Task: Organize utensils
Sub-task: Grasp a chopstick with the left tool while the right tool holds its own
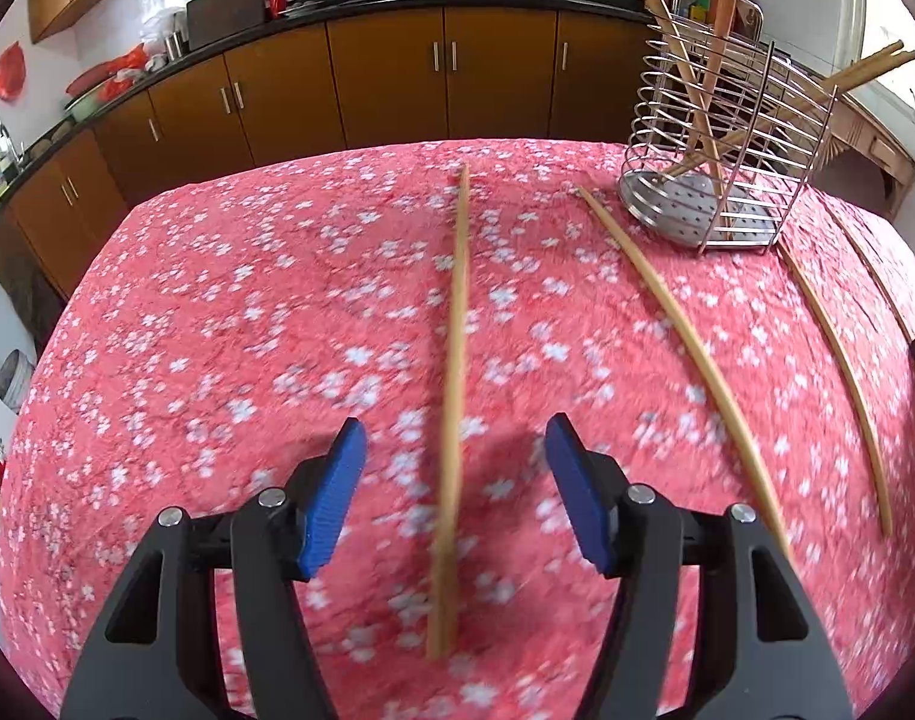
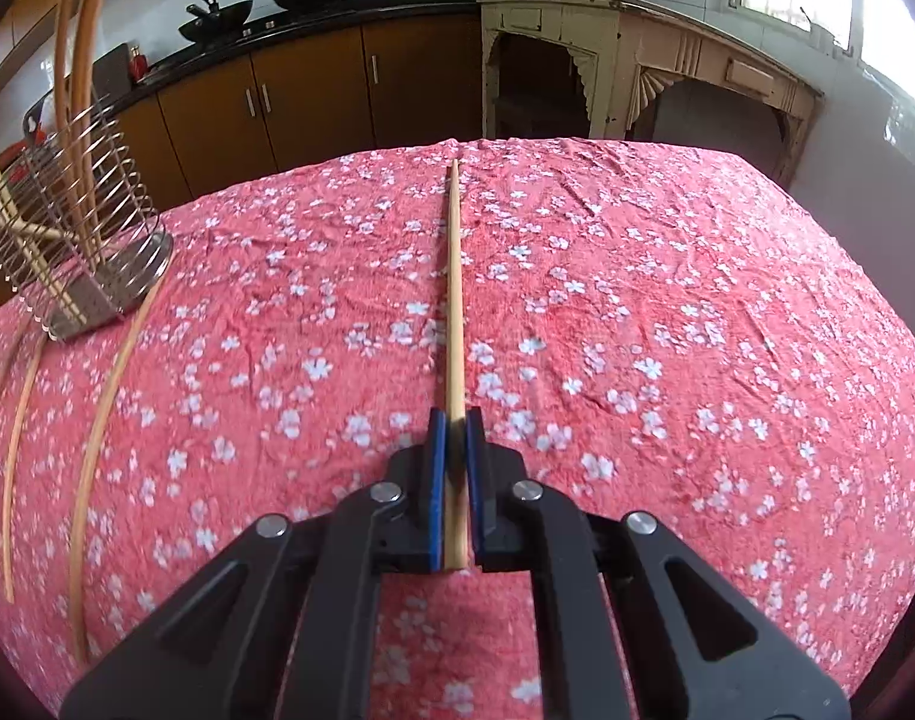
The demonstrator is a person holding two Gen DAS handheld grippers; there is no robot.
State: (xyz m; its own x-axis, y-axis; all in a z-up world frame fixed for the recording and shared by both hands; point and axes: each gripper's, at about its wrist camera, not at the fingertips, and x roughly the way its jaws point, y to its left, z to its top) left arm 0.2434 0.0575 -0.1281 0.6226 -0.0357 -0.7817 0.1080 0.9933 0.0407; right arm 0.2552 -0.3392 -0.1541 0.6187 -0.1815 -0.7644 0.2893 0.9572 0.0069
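Note:
In the left wrist view my left gripper (image 1: 454, 444) is open, its blue pads on either side of a wooden chopstick (image 1: 455, 372) lying on the red flowered cloth. Two more chopsticks (image 1: 685, 354) (image 1: 841, 372) lie to its right. A wire utensil holder (image 1: 727, 138) with several sticks in it stands at the far right. In the right wrist view my right gripper (image 2: 455, 420) is shut on another chopstick (image 2: 454, 276), which points straight ahead just above the cloth. The holder (image 2: 73, 228) stands at the far left there.
The table (image 1: 217, 300) is covered by the red cloth. Loose chopsticks (image 2: 97, 420) lie left of my right gripper. Brown kitchen cabinets (image 1: 397, 78) and a black counter with woks run behind the table. A cream wooden side table (image 2: 637, 60) stands at the back right.

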